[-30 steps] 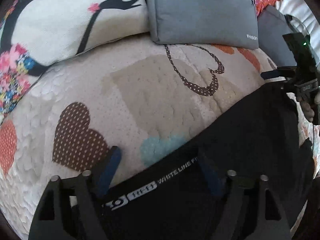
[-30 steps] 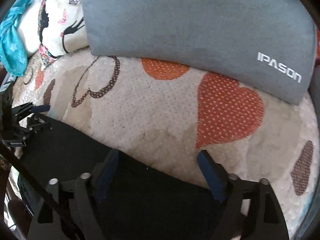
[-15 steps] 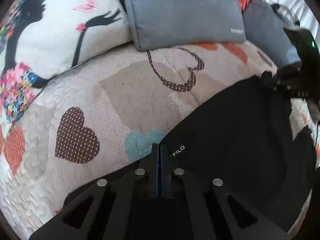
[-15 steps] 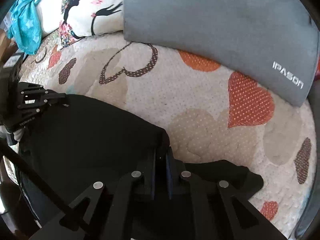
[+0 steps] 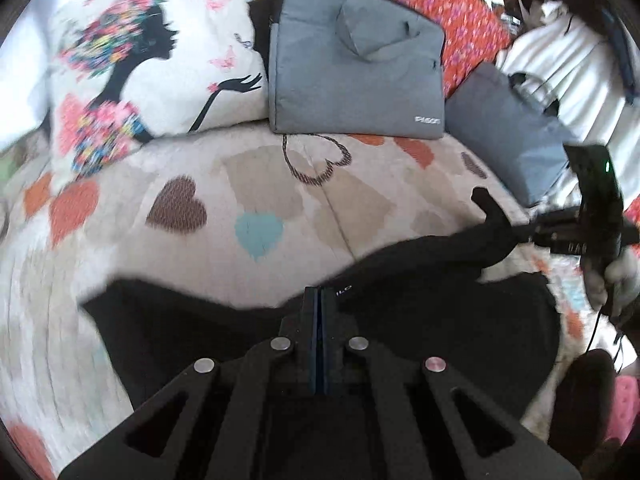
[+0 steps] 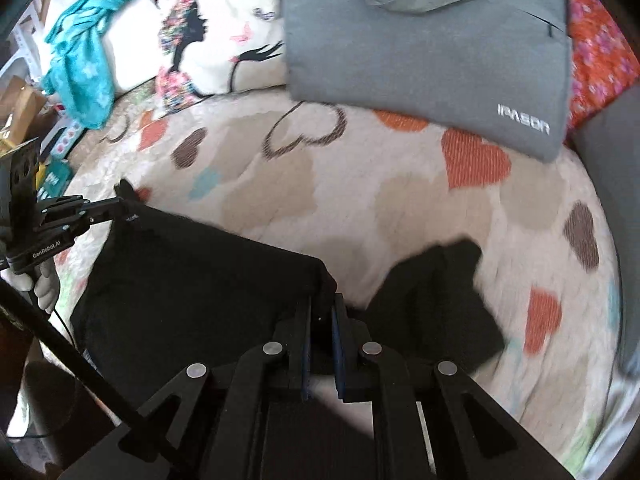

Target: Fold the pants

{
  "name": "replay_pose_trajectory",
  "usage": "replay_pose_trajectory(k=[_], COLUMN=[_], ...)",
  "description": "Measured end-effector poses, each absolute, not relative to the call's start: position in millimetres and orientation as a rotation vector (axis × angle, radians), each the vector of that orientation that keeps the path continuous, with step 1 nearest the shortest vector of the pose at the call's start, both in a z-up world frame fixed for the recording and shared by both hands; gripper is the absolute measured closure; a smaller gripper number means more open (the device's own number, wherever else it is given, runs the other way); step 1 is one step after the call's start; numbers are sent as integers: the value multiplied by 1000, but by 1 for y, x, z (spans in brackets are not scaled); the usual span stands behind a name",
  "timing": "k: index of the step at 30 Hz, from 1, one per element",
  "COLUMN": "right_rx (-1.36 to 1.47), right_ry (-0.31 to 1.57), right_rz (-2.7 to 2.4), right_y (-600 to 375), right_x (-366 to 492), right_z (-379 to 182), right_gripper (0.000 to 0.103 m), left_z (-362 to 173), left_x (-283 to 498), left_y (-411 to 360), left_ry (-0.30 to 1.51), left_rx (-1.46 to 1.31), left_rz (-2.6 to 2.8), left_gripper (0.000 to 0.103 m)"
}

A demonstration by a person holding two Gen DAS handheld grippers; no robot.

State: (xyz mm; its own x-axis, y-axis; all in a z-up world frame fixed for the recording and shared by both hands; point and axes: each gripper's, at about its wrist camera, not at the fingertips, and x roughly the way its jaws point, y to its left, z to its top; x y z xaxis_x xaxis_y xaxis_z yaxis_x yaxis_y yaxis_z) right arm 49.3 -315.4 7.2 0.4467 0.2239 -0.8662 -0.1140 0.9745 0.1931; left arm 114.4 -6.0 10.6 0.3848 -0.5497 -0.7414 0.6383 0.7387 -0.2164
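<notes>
Black pants (image 5: 440, 320) lie on a heart-patterned quilt (image 5: 260, 184). My left gripper (image 5: 318, 292) is shut on their far edge, beside white waistband lettering, and holds it above the quilt. My right gripper (image 6: 321, 300) is shut on another fold of the pants (image 6: 192, 280), also lifted. A loose black part (image 6: 440, 304) droops to its right. In each wrist view the other gripper shows at the side, pinching a raised corner: the right gripper (image 5: 516, 232), the left gripper (image 6: 120, 206). The raised edge hangs stretched between the two.
A grey IPASON laptop bag (image 5: 356, 60) and a white pillow with a black silhouette (image 5: 152, 64) lean at the back of the bed. A second grey bag (image 5: 508, 132) lies at the right. A turquoise cloth (image 6: 84, 60) sits far left. A hand (image 5: 616, 280) holds the right gripper.
Both grippers were open over the pants' edge, then shut on it. Since then both have risen and drawn back toward the near side, lifting the edge off the quilt.
</notes>
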Motion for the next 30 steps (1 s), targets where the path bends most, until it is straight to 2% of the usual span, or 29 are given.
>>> replay_pose_trajectory(k=[8,15,18,20,21,22,23,24,25,26,30], right_rx=[224,210,209,237,250,274,302,348,385,431,565], right_ry=[1159,1231,1243,1210,1193,1168,1145,1120,1109,1097,1048], right_rz=[190,146,102,68,47,13,-19,-59,-84,-108,-144], right_y=[-293,-278,-282,-297,-306,-319,-332,-349,-361,-375,-406], right_x=[-65,-121,-135,-147,-150,-155,-159,-163,-163,-164,-158], right_z=[-23,-45,-40,-28,-23,-16,-10,-5,-3,0,3], right_gripper=[95,94,76,74,68,64,59,58,58,58,58], left_z=[5,4,12,21,24,28,30,31,31,31,23], left_x=[0,-43,-47,-51,-52,-53,-53,-52,-50,-47,-30], left_y=[51,76,93,102,103,103,102,99,94,88,53], left_ry=[922,967,966,952,948,941,936,931,929,927,937], left_rx=[-98,-154,-190,-193,-194,-197,-198,-198,-199,-198,-194], left_rz=[-748,-704,-686,-662,-659,-659,-661,-661,-661,-661,-704], left_gripper=[102,102,102,102,101,99,92,86,74,68,67])
